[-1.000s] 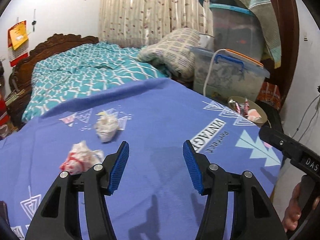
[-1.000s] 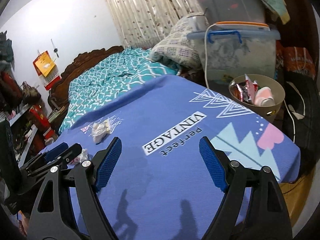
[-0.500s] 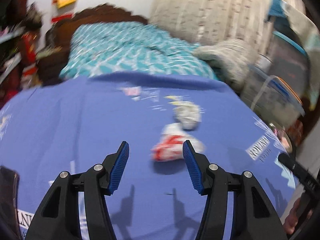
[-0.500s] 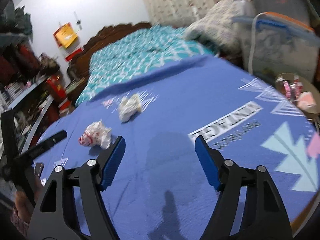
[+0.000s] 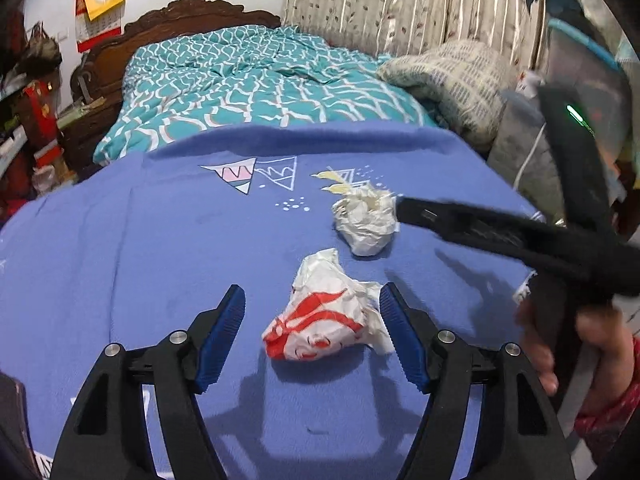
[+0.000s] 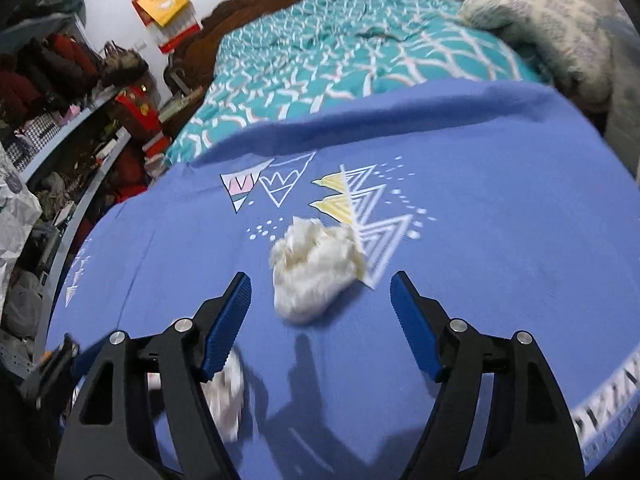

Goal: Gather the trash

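Observation:
Two paper wads lie on the blue printed blanket (image 5: 160,260). My left gripper (image 5: 311,294) straddles the red-and-white crumpled wrapper (image 5: 324,316). Its jaws are opening; the wrapper's white edge lies against the right pad, while the left pad stands clear of it. Just beyond lies the white crumpled paper (image 5: 366,224), with a finger (image 5: 460,224) of my right gripper reaching in beside it from the right. In the right wrist view the white paper (image 6: 316,276) sits between and slightly ahead of my right gripper's (image 6: 320,282) opening jaws, untouched. The wrapper (image 6: 230,400) peeks out behind its left finger.
A teal patterned quilt (image 5: 248,88) and a rolled grey pillow (image 5: 456,76) lie beyond the blanket. Plastic storage boxes (image 5: 588,80) stand at the right. Cluttered shelves (image 6: 60,128) run along the left, with a carved wooden headboard (image 5: 184,12) at the back. A hand (image 5: 580,340) grips the right tool.
Both grippers swung left across the blanket and dropped toward the two wads. The left one now straddles the wrapper with wider jaws. The right one came up to the white paper.

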### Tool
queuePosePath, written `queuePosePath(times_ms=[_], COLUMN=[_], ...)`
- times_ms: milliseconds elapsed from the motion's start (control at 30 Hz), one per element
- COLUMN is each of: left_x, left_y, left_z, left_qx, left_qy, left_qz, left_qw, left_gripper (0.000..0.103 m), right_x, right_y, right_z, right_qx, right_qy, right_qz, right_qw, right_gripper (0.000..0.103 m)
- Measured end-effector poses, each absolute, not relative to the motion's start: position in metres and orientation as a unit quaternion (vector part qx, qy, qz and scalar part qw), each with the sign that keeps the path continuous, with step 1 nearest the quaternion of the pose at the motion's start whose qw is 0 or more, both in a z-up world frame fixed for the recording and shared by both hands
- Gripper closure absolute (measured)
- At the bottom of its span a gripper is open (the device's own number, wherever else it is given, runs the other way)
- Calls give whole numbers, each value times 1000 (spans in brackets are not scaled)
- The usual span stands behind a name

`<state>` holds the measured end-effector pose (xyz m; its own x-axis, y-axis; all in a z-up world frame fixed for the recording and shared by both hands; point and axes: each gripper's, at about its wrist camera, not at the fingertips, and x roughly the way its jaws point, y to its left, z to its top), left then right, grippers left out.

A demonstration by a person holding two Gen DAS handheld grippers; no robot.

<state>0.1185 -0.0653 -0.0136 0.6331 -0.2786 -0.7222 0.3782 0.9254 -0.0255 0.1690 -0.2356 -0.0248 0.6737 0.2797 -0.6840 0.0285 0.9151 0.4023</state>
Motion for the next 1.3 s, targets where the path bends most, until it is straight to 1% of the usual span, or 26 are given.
queuePosePath(times_ms=[167, 233, 300, 333, 367, 400, 733, 867, 1033, 1133, 1167, 1200, 1300], left_x=[125, 126, 125, 124, 124, 124, 117, 113, 106, 102, 101, 100, 100], left_y=[-70, -70, -70, -70, -70, -70, -71, -70, -71, -72, -71, -70, -67], left_z=[-23, -26, -26, -27, -27, -27, -27, -29, -28, -26, -25, -24, -23], left_qx=[74, 75, 76, 77, 78, 78, 82, 80, 92, 98, 98, 97, 92], left_qy=[387, 385, 380, 379, 378, 378, 367, 354, 333, 322, 318, 315, 309], left_qz=[-169, -169, -170, -170, -172, -173, -165, -158, -150, -150, -150, -151, -152], left_qw=[903, 904, 906, 906, 906, 906, 912, 918, 926, 930, 931, 932, 934], left_gripper=[36, 36, 37, 38, 42, 44, 44, 42, 34, 31, 29, 26, 22], right_x=[200, 204, 197, 192, 187, 179, 62, 22, 2, 0, 0, -1, -2], right_y=[-219, -212, -208, -210, -212, -216, -242, -245, -242, -239, -238, -238, -239], right_z=[-42, -47, -49, -48, -47, -45, -38, -37, -39, -42, -41, -40, -38], right_qx=[180, 164, 153, 155, 157, 158, 193, 204, 187, 179, 178, 178, 186], right_qy=[421, 427, 432, 427, 424, 421, 386, 371, 361, 362, 359, 356, 351], right_qz=[65, 61, 57, 54, 50, 43, 17, 2, -17, -22, -24, -24, -22], right_qw=[887, 887, 887, 889, 891, 892, 902, 906, 913, 915, 916, 917, 918], right_gripper=[30, 48, 52, 52, 52, 52, 52, 51, 46, 40, 32, 28, 27])
